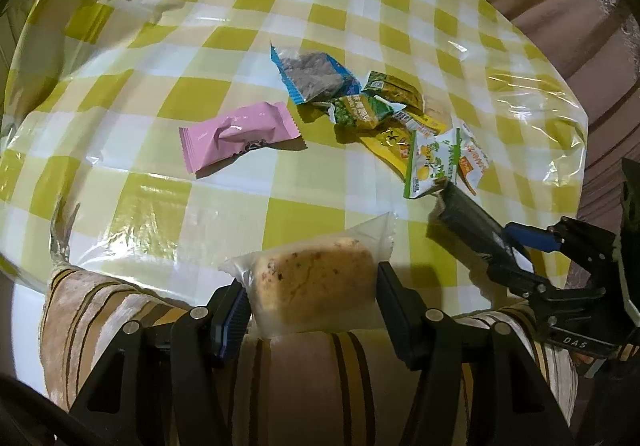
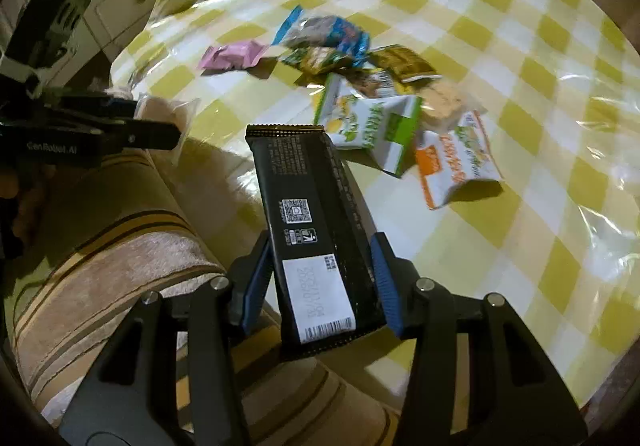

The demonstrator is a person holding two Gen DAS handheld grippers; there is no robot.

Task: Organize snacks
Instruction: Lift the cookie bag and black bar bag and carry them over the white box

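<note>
A: What does the left gripper point(image 1: 312, 298) have between its fingers?

B: A pale bun in a clear wrapper point(image 1: 316, 286), low in the centre of the left wrist view. Both pads press on its sides, so the gripper is clamped on it. The bun hangs over the near edge of the table point(image 1: 240, 5), above a striped cushion point(image 1: 100, 318) at the bottom of the frame.

A: And the right gripper point(image 2: 320, 282)?

B: It is clamped on a long black snack bar point(image 2: 308, 230), which runs from the lower centre of the right wrist view up toward the middle. The blue pads sit against both long edges. A white label with a barcode shows at the bar's near end. In the left wrist view the same bar and gripper enter from the lower right.

A: Where are the other snacks?

B: On the yellow-and-white checked cloth of the table. A pink packet point(image 1: 236, 133) lies alone, left of centre in the left wrist view. To its right is a loose heap: a blue-edged packet point(image 1: 316, 75) at the top, green packets point(image 1: 380, 101) below it, a yellow one point(image 1: 390, 143), then a white-and-green sachet point(image 1: 434, 163) and a white-and-orange sachet point(image 1: 474, 161) nearest the black bar's tip.

A: Does the bar touch that heap?

B: Its far end comes just beside the white-and-green sachet; whether they touch cannot be told.

A: Anything else in view?

B: A white cabinet point(image 2: 128, 1) stands in the upper left of the right wrist view.
</note>
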